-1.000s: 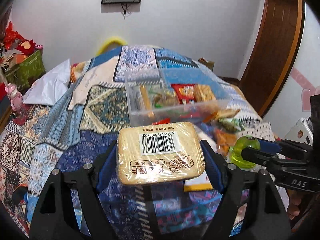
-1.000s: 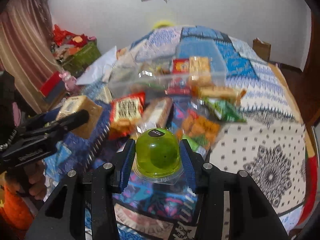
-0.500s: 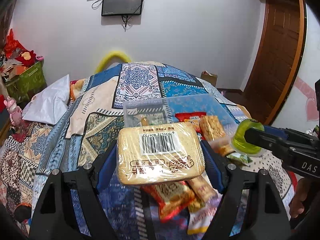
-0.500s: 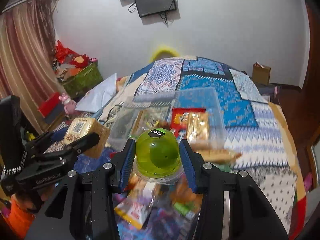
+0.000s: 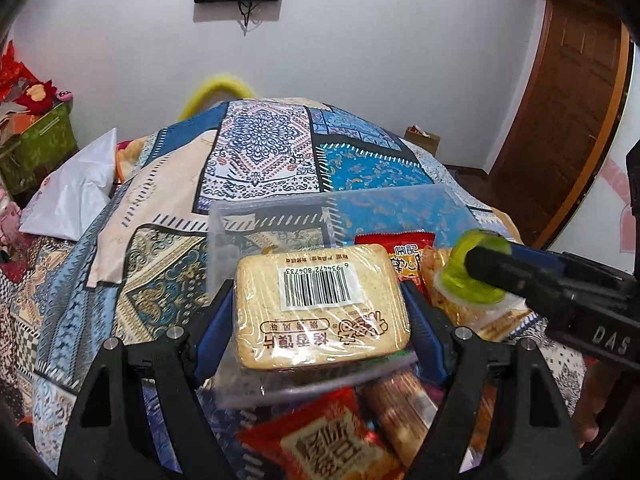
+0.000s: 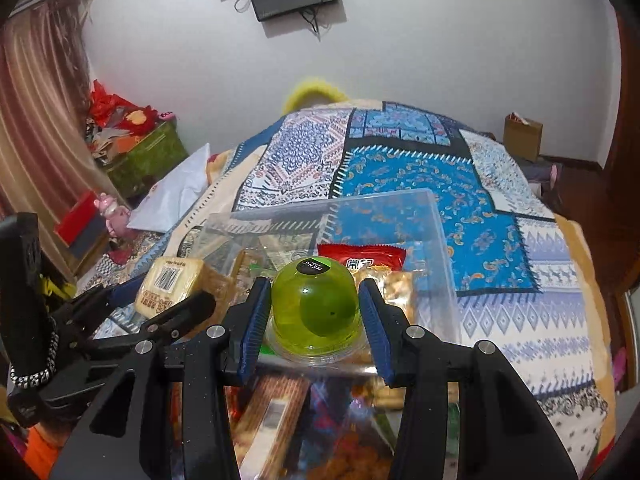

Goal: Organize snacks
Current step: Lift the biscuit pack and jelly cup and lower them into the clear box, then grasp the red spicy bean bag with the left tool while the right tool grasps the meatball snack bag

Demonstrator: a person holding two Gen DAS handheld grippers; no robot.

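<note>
Seen from the left wrist, the left gripper (image 5: 322, 312) clamps a plastic-wrapped toasted bread slice (image 5: 320, 304), flat, barcode up, above the clear plastic storage box (image 5: 272, 216) on the patchwork bedspread (image 5: 260, 148); carrying appears nearly over, and the next move likely calls for lowering it into a free spot and releasing. Glossy red snack packets (image 5: 328, 440) lie blurred below. Seen from the right wrist, the right gripper (image 6: 316, 320) pinches a domed, translucent green jelly cup (image 6: 316, 304) by its sides, over the box's near edge, beside crinkly packets already inside; it should be set down upright.
</note>
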